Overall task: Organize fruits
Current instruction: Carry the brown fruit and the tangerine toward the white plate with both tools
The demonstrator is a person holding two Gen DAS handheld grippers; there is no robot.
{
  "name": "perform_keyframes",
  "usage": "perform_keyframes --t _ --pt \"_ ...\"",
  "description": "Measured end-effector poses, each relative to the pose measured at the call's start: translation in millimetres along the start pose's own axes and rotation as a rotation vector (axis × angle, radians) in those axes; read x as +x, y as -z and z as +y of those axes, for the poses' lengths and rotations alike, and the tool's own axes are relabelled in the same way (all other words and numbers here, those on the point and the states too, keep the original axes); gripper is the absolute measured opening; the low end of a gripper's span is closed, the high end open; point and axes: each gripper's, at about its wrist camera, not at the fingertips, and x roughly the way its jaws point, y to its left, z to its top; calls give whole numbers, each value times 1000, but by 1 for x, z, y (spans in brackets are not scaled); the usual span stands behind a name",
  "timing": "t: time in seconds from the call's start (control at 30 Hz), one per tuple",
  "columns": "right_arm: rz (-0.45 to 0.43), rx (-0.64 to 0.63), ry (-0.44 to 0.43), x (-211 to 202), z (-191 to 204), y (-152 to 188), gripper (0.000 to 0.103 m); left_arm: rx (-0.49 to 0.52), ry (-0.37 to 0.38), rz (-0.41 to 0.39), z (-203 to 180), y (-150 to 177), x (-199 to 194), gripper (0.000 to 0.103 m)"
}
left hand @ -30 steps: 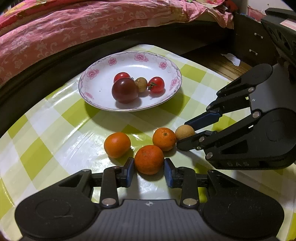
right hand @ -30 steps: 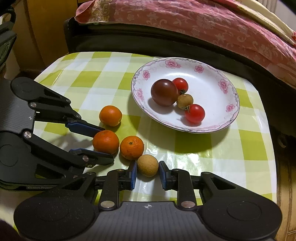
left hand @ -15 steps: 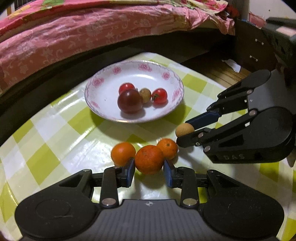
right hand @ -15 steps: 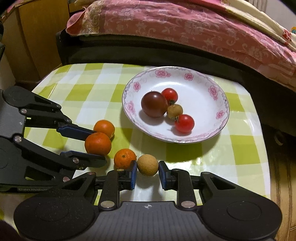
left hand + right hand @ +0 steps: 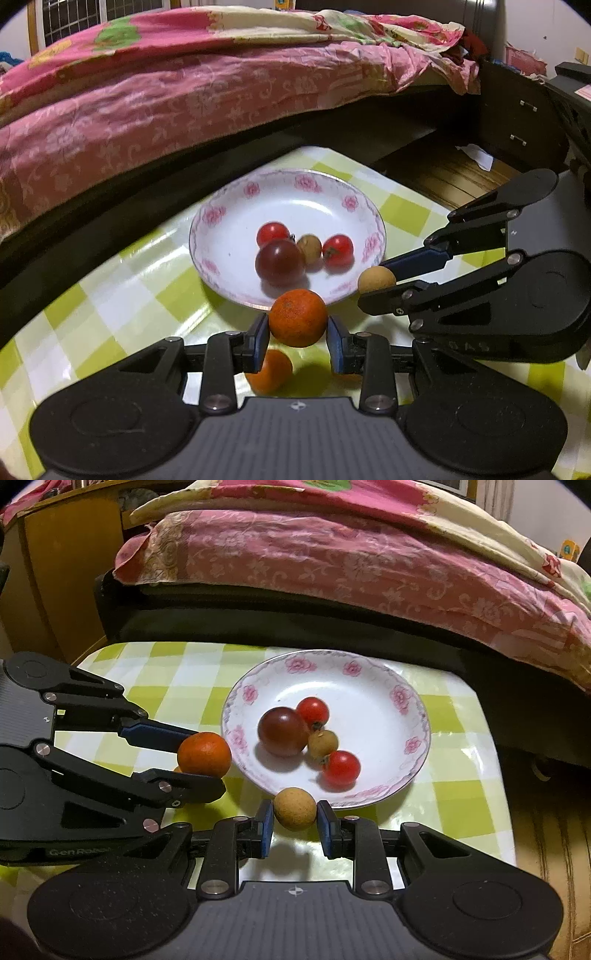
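green-and-white checked glossy oilcloth covers the bench (image 5: 461,786), which stands hard against a dark bed frame (image 5: 295,620) at twelve o'clock, draped with a pink floral quilt (image 5: 147,103). a yellow wooden cabinet (image 5: 70,565) sits at ten o'clock in the right wrist view, and a dark drawer unit (image 5: 517,122) over brown wood flooring (image 5: 443,173) at two o'clock in the left wrist view.

the left gripper (image 5: 297,338) has its jaws clenched on a round orange tangerine (image 5: 297,318), held above the bench just short of the white floral-rimmed plate (image 5: 369,679). another orange tangerine (image 5: 271,371) lies on the cloth beneath it. the right gripper (image 5: 294,825) grasps a small tan round longan (image 5: 294,808) at the plate's six o'clock rim. on the plate lie a dark purple tomato (image 5: 282,731), two red cherry tomatoes (image 5: 313,709) (image 5: 341,768) and a second tan longan (image 5: 323,742), clustered together.
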Motion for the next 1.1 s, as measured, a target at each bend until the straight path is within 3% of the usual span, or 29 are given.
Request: perform_keyframes --t 1.1 --pt "-35 52 46 20 -15 -8 22 5 -57 -30 2 -9 26 40"
